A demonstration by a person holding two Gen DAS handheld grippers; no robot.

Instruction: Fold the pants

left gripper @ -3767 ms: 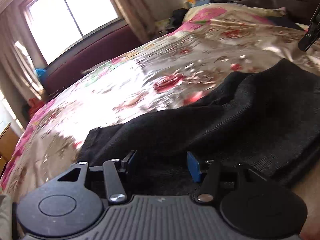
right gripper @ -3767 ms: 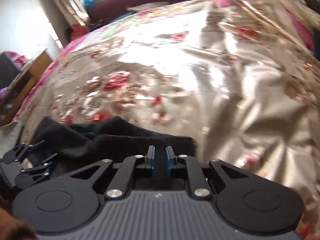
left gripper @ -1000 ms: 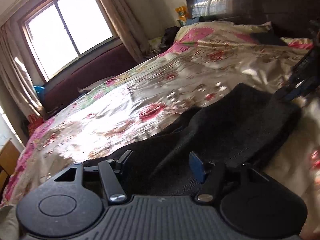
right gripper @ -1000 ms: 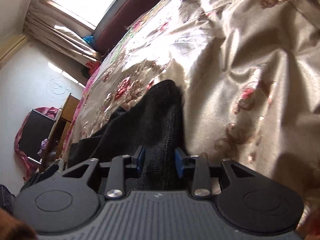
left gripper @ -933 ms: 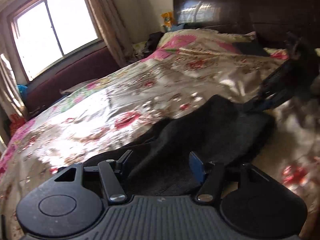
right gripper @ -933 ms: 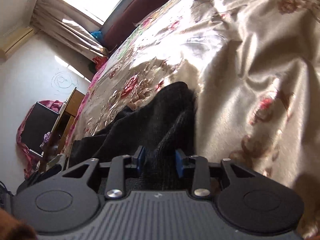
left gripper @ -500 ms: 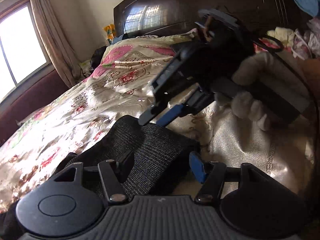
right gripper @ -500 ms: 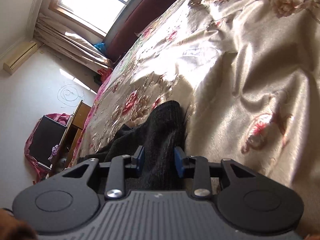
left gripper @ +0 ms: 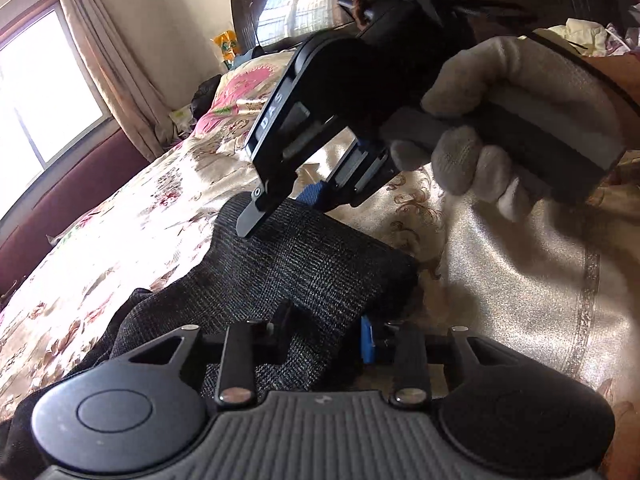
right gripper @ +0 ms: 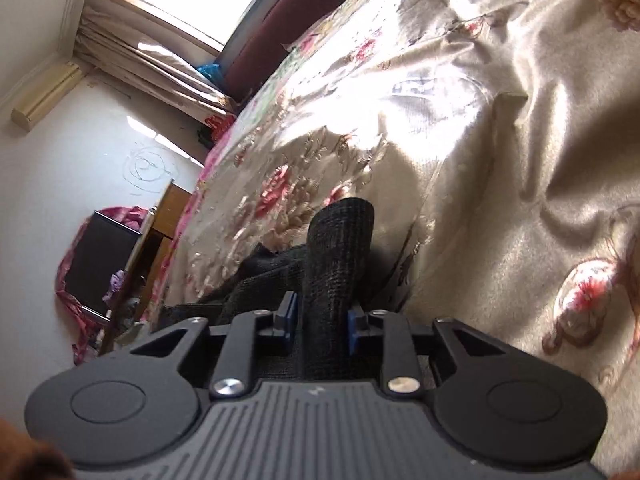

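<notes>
The dark grey pants (left gripper: 304, 272) lie on a floral satin bedspread (left gripper: 132, 224). My left gripper (left gripper: 326, 330) has its jaws closed on a fold of the pants' near edge. My right gripper (left gripper: 280, 210), held in a gloved hand, comes in from the upper right and pinches the far corner of the same edge. In the right wrist view, that gripper (right gripper: 318, 316) is shut on a raised roll of the pants (right gripper: 340, 248). The rest of the pants trails back toward the bed's left side.
A dark wooden headboard (left gripper: 500, 4) stands behind the right gripper. Pillows (left gripper: 240, 92) lie at the bed's head. A window with curtains (left gripper: 48, 92) is at the left. A wooden cabinet (right gripper: 160, 224) and a dark box (right gripper: 100, 256) stand beside the bed.
Both grippers have carried the pants edge toward the headboard end. The left jaws have narrowed onto the cloth. The right gripper now fills the upper right of the left wrist view.
</notes>
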